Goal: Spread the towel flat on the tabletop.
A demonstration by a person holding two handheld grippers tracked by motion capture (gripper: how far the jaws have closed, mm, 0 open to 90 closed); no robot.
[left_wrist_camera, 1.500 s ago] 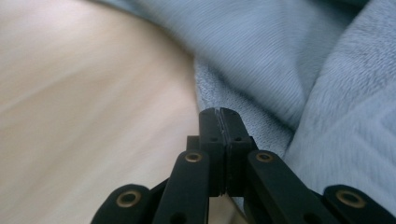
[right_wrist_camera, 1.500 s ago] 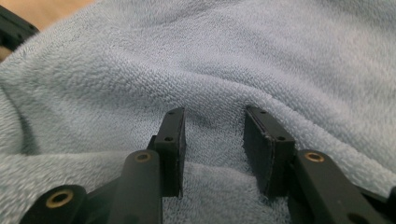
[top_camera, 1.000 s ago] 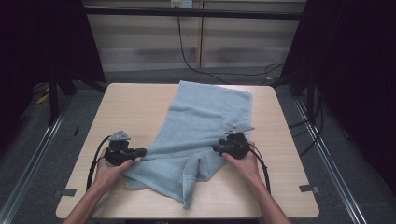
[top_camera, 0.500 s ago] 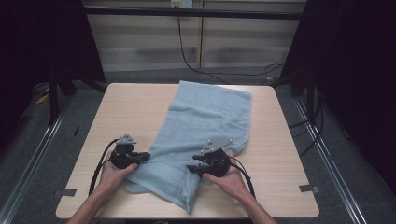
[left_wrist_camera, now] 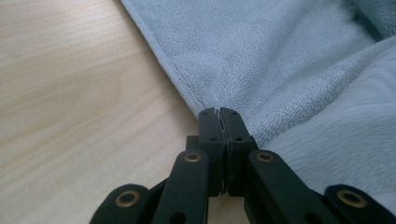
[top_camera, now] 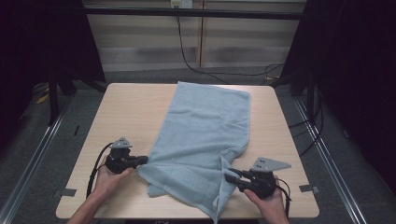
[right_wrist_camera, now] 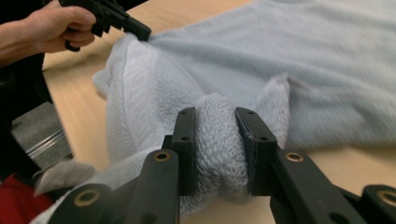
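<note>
A pale blue terry-cloth towel [top_camera: 205, 140] lies spread from the far edge of the light wooden table [top_camera: 135, 107] to its near edge. The left claw [top_camera: 142, 160] is clenched on the towel's hem near the near-left corner; the right claw [top_camera: 229, 177], its jaws just closing, grips a thick bunched fold towards the near-right corner.

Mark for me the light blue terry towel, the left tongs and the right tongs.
light blue terry towel [top_camera: 205, 126], high view, flat middle of the cloth.
left tongs [left_wrist_camera: 219, 114], left gripper view, tips pinched on the towel's hem.
right tongs [right_wrist_camera: 215, 140], right gripper view, between the pads squeezing a bunched fold.
</note>
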